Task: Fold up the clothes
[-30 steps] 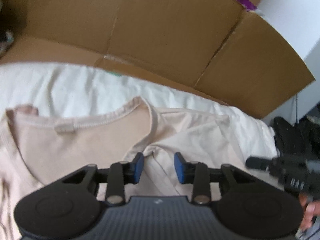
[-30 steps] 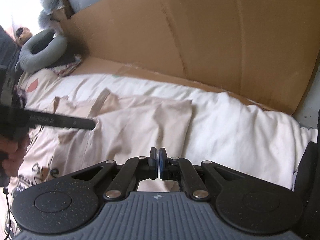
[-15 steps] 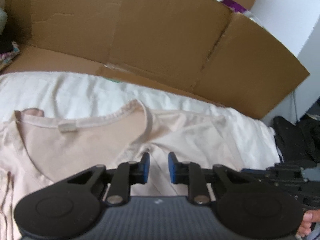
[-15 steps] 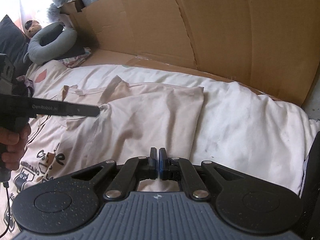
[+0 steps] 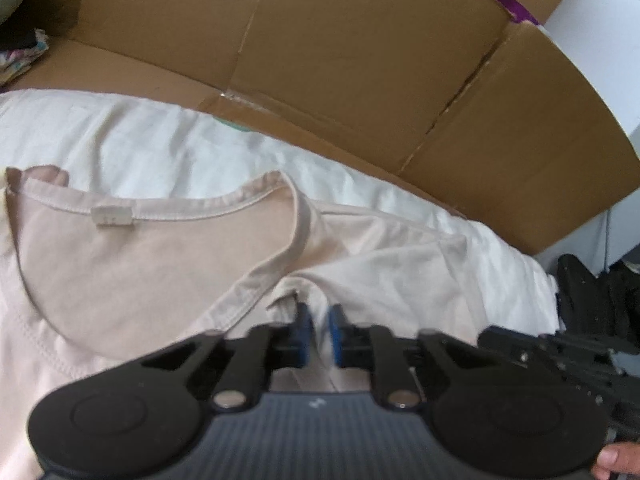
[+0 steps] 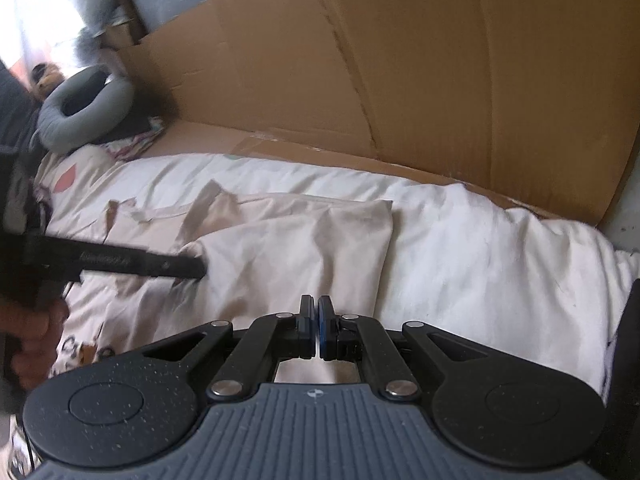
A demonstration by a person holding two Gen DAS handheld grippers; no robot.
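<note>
While the pale beige T-shirt (image 5: 120,272) lies spread on the white bedsheet (image 5: 120,140), I hold my left gripper (image 5: 319,330) low over it, just right of the neckline, and its jaws are pinched on a raised fold of the cloth near the shoulder, with the fabric bunched up between the blue pads (image 5: 301,334). The collar curves away to the left, and a small white label (image 5: 112,216) sits on its far edge. From my right side, the left gripper (image 6: 192,266) shows as a dark bar reaching in from the left, its tip buried in the gathered cloth, with my left hand (image 6: 36,344) behind it. My right gripper (image 6: 317,332) hangs at the near edge of the shirt, with its jaws pressed together; a strip of cloth shows just below them, but I cannot tell whether any of it is caught. The shirt's sleeve (image 6: 320,240) lies flat and folded over toward the right, its edge square against the sheet. A big brown cardboard sheet (image 6: 400,60) stands along the far side of the bed, and a grey neck pillow (image 6: 86,110) rests at the far left.
</note>
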